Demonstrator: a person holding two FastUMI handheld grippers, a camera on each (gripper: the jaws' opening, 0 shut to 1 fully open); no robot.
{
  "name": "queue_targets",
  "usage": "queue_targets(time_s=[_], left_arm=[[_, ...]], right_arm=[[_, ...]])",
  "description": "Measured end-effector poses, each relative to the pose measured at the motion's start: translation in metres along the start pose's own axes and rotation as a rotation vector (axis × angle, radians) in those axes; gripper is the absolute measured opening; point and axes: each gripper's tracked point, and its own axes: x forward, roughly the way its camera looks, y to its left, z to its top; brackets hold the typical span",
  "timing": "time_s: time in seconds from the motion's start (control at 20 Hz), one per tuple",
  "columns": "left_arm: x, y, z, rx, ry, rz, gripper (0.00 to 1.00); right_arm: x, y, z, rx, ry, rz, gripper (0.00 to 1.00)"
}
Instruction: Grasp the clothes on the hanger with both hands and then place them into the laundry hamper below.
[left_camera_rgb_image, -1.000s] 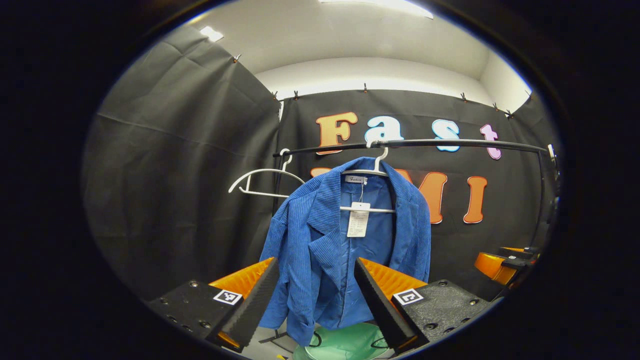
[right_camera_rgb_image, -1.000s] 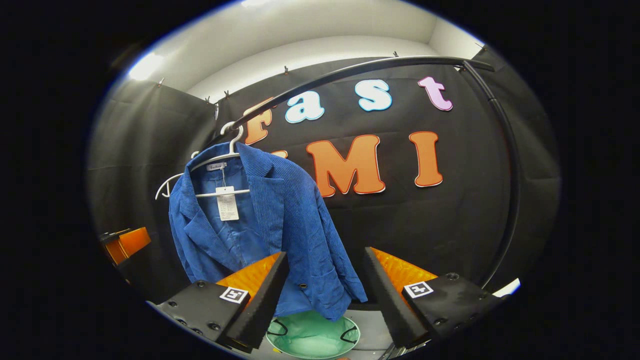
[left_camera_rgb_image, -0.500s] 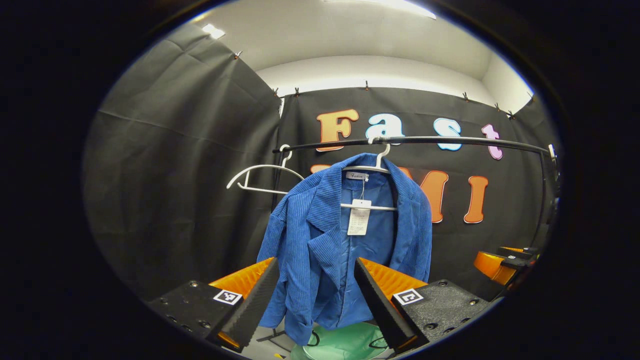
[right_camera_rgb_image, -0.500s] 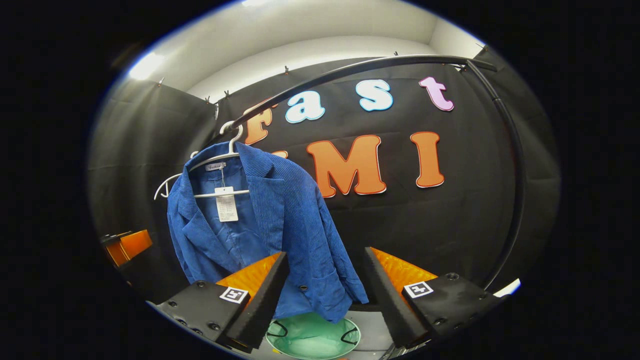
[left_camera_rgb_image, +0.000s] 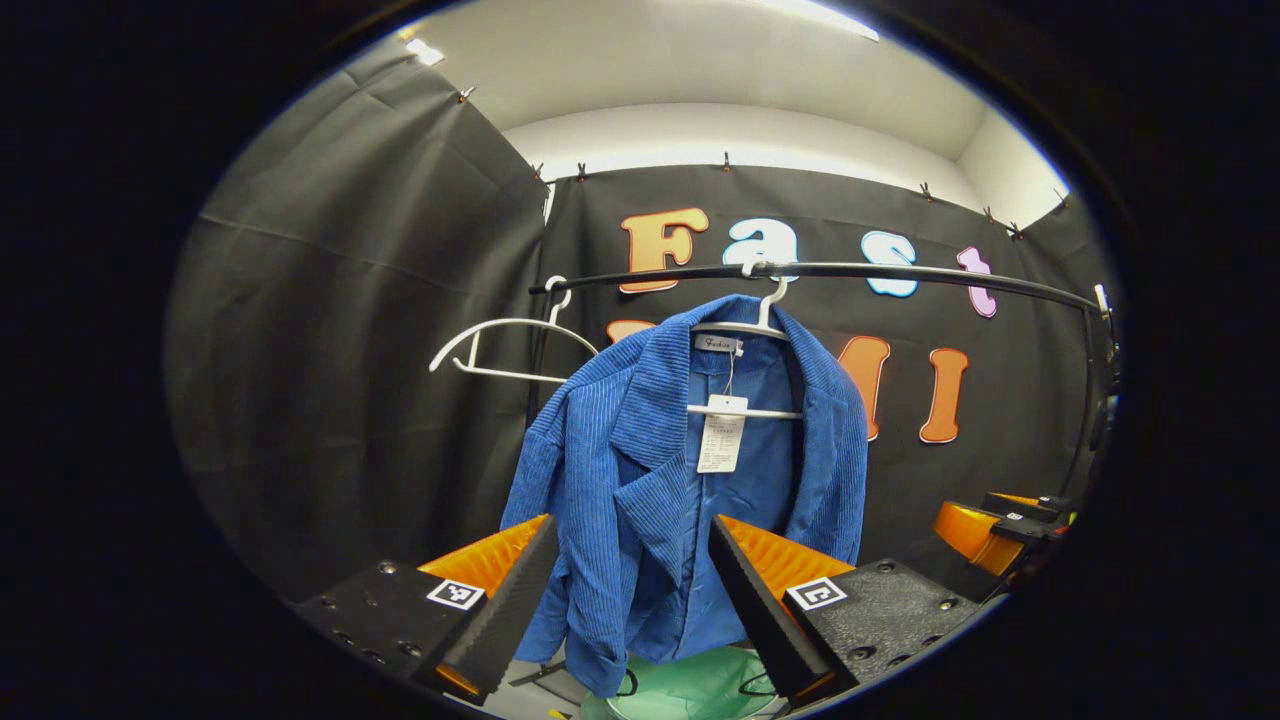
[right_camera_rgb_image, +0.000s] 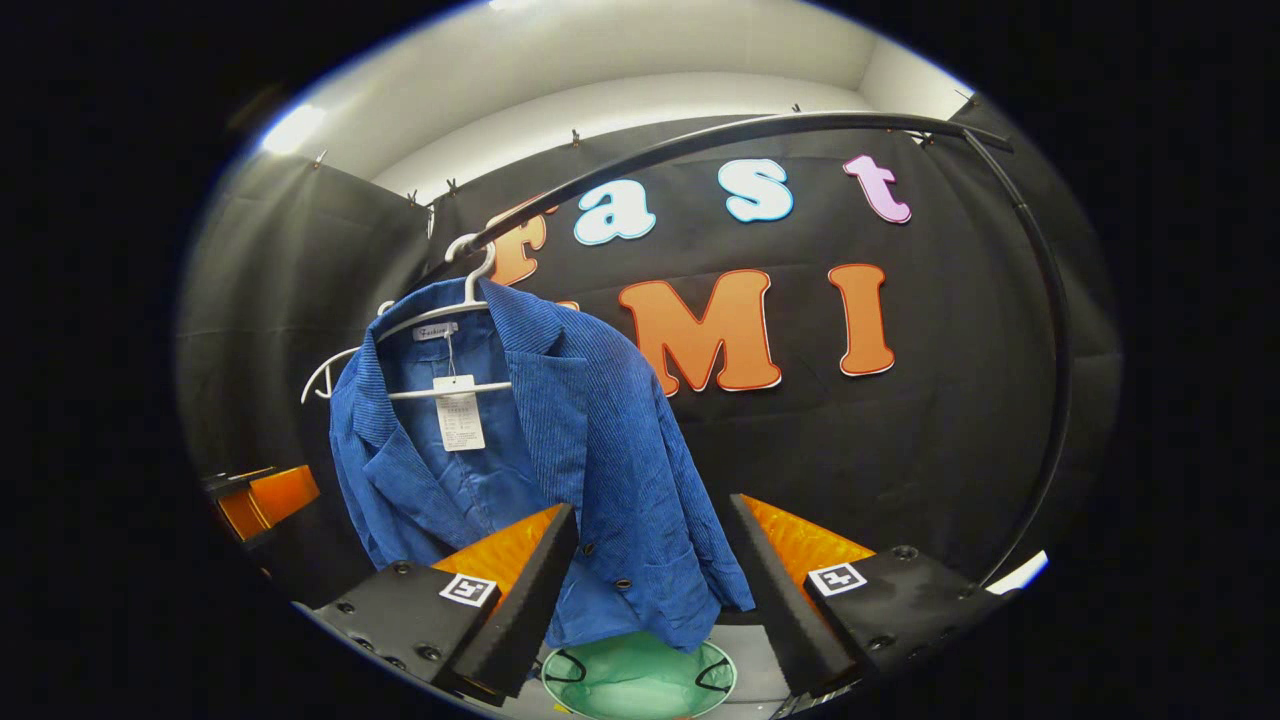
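Note:
A blue corduroy jacket (left_camera_rgb_image: 650, 480) (right_camera_rgb_image: 570, 450) with a paper tag hangs on a white hanger (left_camera_rgb_image: 745, 330) (right_camera_rgb_image: 440, 315) from a black rail (left_camera_rgb_image: 900, 275) (right_camera_rgb_image: 700, 140). Below it sits a green laundry hamper (left_camera_rgb_image: 700, 690) (right_camera_rgb_image: 640, 680). My left gripper (left_camera_rgb_image: 625, 610) is open, a short way in front of the jacket's lower front, its fingers framing the cloth without touching it. My right gripper (right_camera_rgb_image: 650, 610) is open too, facing the jacket's right side hem. In the left gripper view the right gripper (left_camera_rgb_image: 985, 525) shows at the far right; in the right gripper view the left gripper (right_camera_rgb_image: 265, 500) shows at the far left.
A second, empty white hanger (left_camera_rgb_image: 500, 345) (right_camera_rgb_image: 320, 375) hangs on the rail to the left of the jacket. The rail bends down into a post (right_camera_rgb_image: 1045, 420) on the right. Black cloth walls close the booth behind and on the left.
Both grippers have drifted slightly closer to the jacket, which looks a little larger in both views. Both stay open.

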Motion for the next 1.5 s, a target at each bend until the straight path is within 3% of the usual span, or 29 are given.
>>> queue_targets(time_s=[0.25, 0.3, 0.35, 0.5, 0.55, 0.6, 0.8, 1.25, 1.3, 1.35, 1.4, 1.45, 1.5], left_arm=[[0.025, 0.008, -0.005, -0.010, 0.012, -0.050, 0.92], [0.029, 0.008, -0.005, -0.010, 0.012, -0.063, 0.92], [0.034, 0.008, -0.006, -0.011, 0.011, -0.077, 0.92], [0.047, 0.006, -0.008, -0.020, 0.012, -0.117, 0.92], [0.050, 0.005, -0.010, -0.023, 0.014, -0.127, 0.92], [0.053, 0.004, -0.010, -0.024, 0.017, -0.136, 0.92], [0.063, -0.004, -0.011, -0.036, 0.026, -0.164, 0.92], [0.092, -0.023, -0.017, -0.021, 0.024, -0.137, 0.95], [0.098, -0.024, -0.017, -0.013, 0.018, -0.132, 0.98], [0.104, -0.024, -0.018, -0.004, 0.013, -0.121, 0.92], [0.110, -0.022, -0.019, 0.004, 0.012, -0.106, 0.95], [0.118, -0.020, -0.021, 0.008, 0.011, -0.090, 0.92], [0.125, -0.019, -0.022, 0.007, 0.013, -0.075, 0.92]], right_arm=[[0.019, 0.027, 0.003, 0.007, -0.014, -0.003, 0.98], [0.024, 0.033, 0.005, 0.003, -0.021, -0.002, 0.89], [0.029, 0.039, 0.006, -0.004, -0.031, 0.001, 0.98], [0.047, 0.056, 0.010, -0.022, -0.055, 0.009, 0.98], [0.053, 0.060, 0.010, -0.021, -0.057, 0.013, 0.89], [0.060, 0.065, 0.010, -0.015, -0.054, 0.018, 0.98], [0.086, 0.078, 0.010, -0.014, -0.044, 0.041, 0.98], [0.155, 0.081, -0.001, 0.018, 0.012, 0.107, 0.98], [0.161, 0.081, -0.001, 0.025, 0.020, 0.120, 0.87], [0.169, 0.082, -0.002, 0.031, 0.024, 0.133, 0.87], [0.175, 0.083, -0.002, 0.041, 0.029, 0.150, 0.95], [0.182, 0.083, -0.002, 0.052, 0.033, 0.164, 0.93], [0.187, 0.083, 0.001, 0.065, 0.028, 0.182, 0.82]])
